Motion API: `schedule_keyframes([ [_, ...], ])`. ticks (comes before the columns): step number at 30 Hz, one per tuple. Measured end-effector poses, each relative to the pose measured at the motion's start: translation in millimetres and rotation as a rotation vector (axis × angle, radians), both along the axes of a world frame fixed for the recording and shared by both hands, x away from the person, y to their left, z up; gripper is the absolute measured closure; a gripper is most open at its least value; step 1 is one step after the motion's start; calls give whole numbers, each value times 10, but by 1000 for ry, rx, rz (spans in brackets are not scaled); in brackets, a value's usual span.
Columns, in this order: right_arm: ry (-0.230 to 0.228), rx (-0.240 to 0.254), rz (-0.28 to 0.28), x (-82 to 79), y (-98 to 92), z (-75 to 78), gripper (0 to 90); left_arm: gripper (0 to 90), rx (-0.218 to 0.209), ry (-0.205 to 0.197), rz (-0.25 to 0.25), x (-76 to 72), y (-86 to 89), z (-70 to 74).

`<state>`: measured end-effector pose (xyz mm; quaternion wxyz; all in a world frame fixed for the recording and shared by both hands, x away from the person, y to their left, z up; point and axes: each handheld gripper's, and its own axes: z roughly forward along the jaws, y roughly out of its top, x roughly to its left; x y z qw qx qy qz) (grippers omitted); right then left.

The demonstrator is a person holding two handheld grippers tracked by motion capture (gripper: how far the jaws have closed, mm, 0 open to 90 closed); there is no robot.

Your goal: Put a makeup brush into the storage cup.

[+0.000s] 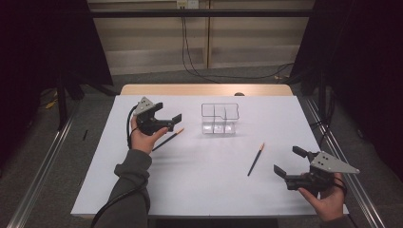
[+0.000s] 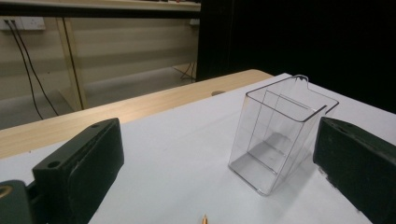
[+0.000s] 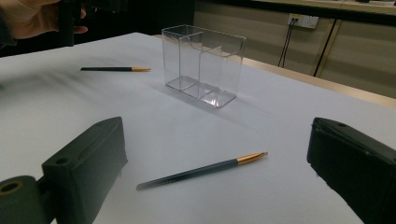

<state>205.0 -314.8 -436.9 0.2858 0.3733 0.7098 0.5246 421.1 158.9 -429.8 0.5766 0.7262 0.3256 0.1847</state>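
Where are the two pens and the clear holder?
Left pen [image 1: 167,140], high view, mid-shaft.
Right pen [image 3: 201,170], right gripper view, dark shaft.
Clear holder [image 3: 203,63], right gripper view, front wall.

Table [image 1: 199,190]: matt white sheet, smooth, paper-like; bare pale wood strip along the far edge.

Organizer [image 1: 219,118] near the far edge: clear hard plastic, glossy, thin walls catching light; inner dividers of the same material.

Two pens, one [image 1: 255,160] toward the right edge, one [image 1: 168,139] toward the left: dark, smooth, slightly glossy barrels with orange-gold, metallic-looking tips.

Left gripper [image 1: 171,120] and right gripper [image 1: 288,160]: matt black plastic jaws, faintly grainy; each topped by a flat grey plate, dull like metal.

Sleeve [image 1: 130,183] at the near edge: dark grey knit cloth, soft.
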Motion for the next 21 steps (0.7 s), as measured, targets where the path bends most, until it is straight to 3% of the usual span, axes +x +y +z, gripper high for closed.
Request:
schedule_keyframes([
  [6, 0, -7, 6, 5, 5, -5, 39, 23, 80, 47, 5, 58, -21, 33],
  [7, 1, -5, 6, 6, 5, -5, 39, 23, 72, 63, -1, 71, -33, 33],
  [9, 0, -4, 3, 4, -1, -4, 39, 23, 108, 72, 0, 91, -24, 51],
  [17, 4, -8, 1, 6, -8, -7, 39, 23, 172, 139, -15, 164, -39, 78],
  [21, 7, -5, 5, 7, -17, -7, 39, 27, 246, 175, -47, 195, -74, 92],
])
